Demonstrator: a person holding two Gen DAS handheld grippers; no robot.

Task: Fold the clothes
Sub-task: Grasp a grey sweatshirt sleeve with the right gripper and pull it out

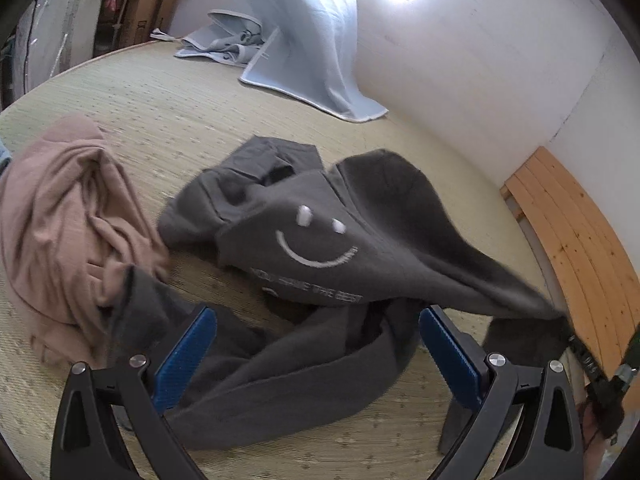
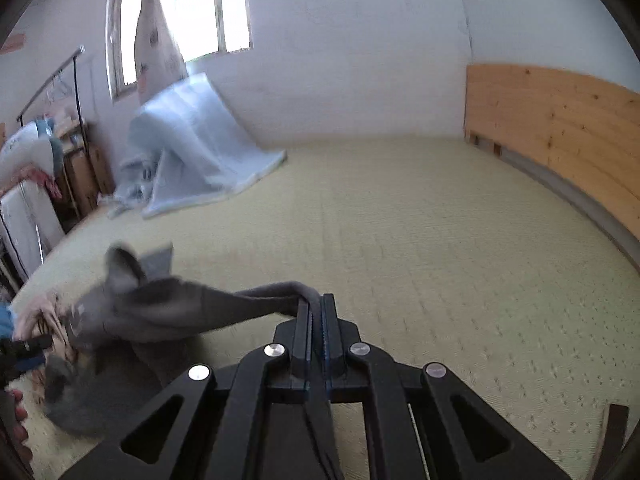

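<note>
A dark grey sweatshirt printed with a white smiley face and a line of white lettering (image 1: pixel 320 248) lies crumpled on a pale green woven mat covering a bed (image 1: pixel 168 112), one corner of it lifted and stretched off to the right. That corner is caught in the right gripper (image 2: pixel 316 312), whose black jaws are clenched tight on a thin ridge of the grey cloth. The left gripper (image 1: pixel 316 344) hangs just above the near folds of the same garment, its blue-padded jaws spread wide with nothing pinched between them. Touching the sweatshirt on its left sits a bunched dusty-pink garment (image 1: pixel 68 224), unfolded. Farther back, near the white wall, a light blue blanket (image 1: pixel 304 40) drapes over something I cannot make out. A pale pine headboard (image 2: pixel 560 128) edges the mat on the right. By my judgement the folding has barely begun: the grey top is only being pulled out flat, no crease is made, and the pink piece waits untouched. Counted: two grippers, two garments to fold, one blanket, one mat
</note>
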